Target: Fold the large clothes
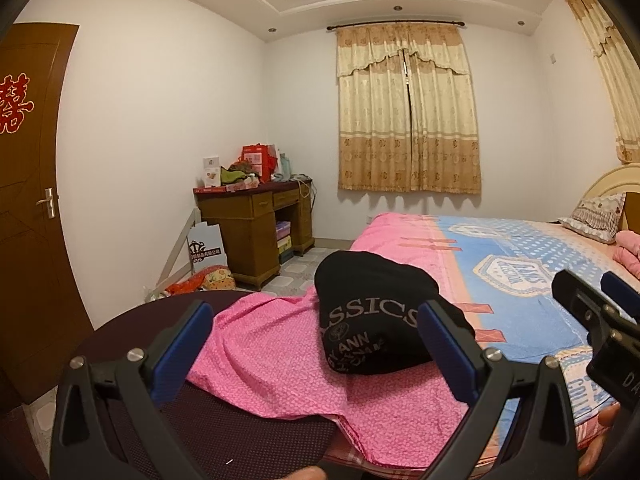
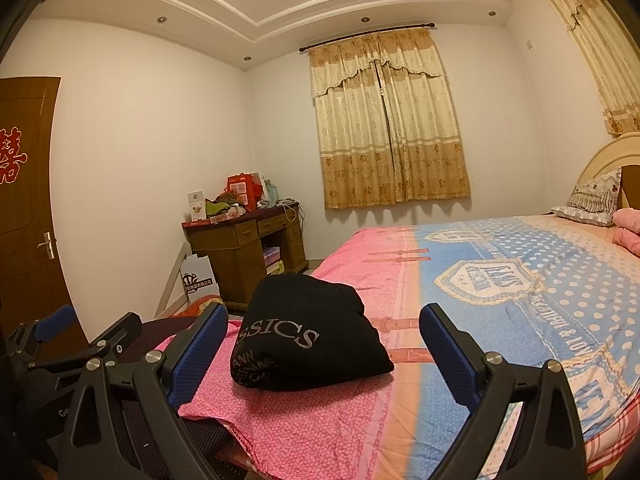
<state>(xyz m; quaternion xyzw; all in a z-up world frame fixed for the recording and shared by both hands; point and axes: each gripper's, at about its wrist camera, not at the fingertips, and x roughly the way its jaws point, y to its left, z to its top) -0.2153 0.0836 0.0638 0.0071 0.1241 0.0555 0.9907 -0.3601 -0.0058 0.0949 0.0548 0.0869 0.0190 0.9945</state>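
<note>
A black garment with grey lettering [image 1: 372,316] lies folded in a compact bundle on the pink part of the bed sheet [image 1: 280,360]; it also shows in the right wrist view [image 2: 308,332]. My left gripper [image 1: 316,344] is open and empty, just short of the bundle, its fingers either side of it in view. My right gripper [image 2: 320,344] is open and empty, also just short of the bundle. The right gripper shows at the right edge of the left wrist view [image 1: 596,300]. The left gripper shows at the left edge of the right wrist view [image 2: 80,328].
The bed [image 2: 500,280] with a blue and pink sheet stretches to the right, with a pillow [image 2: 592,200] at the headboard. A dark round chair seat [image 1: 132,320] sits at the bed corner. A cluttered wooden desk [image 1: 256,216] stands in the far corner, a door [image 1: 28,200] on the left.
</note>
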